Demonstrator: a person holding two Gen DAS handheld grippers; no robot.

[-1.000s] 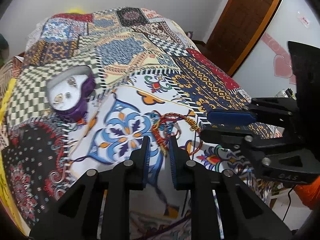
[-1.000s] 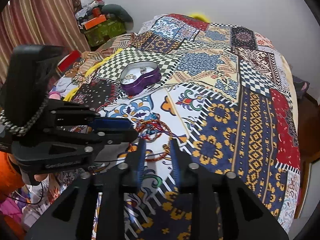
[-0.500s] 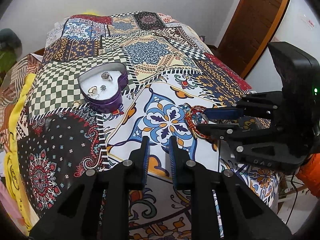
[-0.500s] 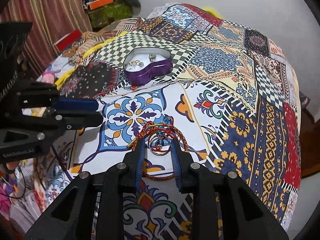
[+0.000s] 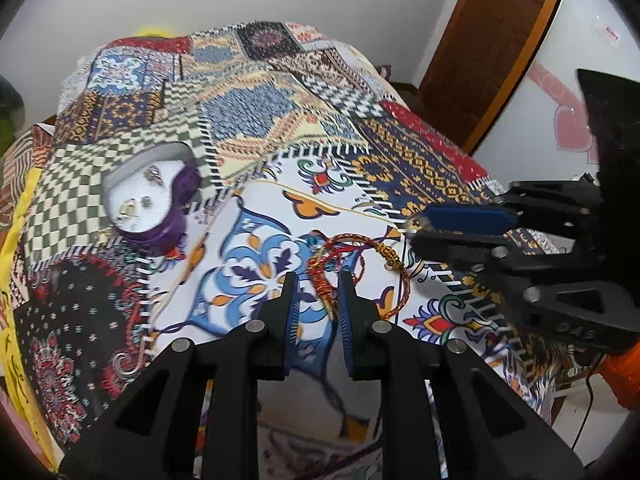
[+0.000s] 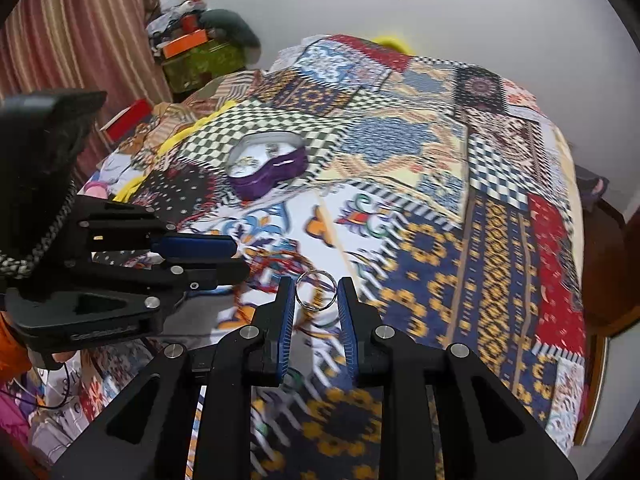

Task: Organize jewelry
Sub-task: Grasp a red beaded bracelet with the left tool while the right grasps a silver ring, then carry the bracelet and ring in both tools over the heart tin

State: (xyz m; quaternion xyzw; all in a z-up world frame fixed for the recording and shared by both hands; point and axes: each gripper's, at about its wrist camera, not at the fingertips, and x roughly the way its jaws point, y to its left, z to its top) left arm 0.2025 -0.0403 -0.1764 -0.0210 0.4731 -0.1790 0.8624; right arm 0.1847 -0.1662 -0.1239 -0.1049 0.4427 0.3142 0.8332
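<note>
Clearly the silver ring (image 6: pixel 316 291) is the delicate part: thin, hard, smooth metal, almost weightless, so it looks likely to slip or pop out sideways if squeezed off-centre. It stands between the tips of the right gripper (image 6: pixel 316 294), whose jaws are closing on it, rim against each blue pad; holding it across its full width seems the safest hold. Below it, on the white flowered patch of the bedspread (image 5: pixel 404 148), lies a tangle of red and gold cord bracelets (image 5: pixel 352 264), soft and floppy, apt to drag one another along if only one strand is pinched. The left gripper (image 5: pixel 316 300) hangs over that tangle, jaws narrowly apart with a cord showing between them; whether it grips, I cannot tell. Further back sits the purple heart-shaped box (image 6: pixel 269 168), open, with small pieces already on its white lining.
</note>
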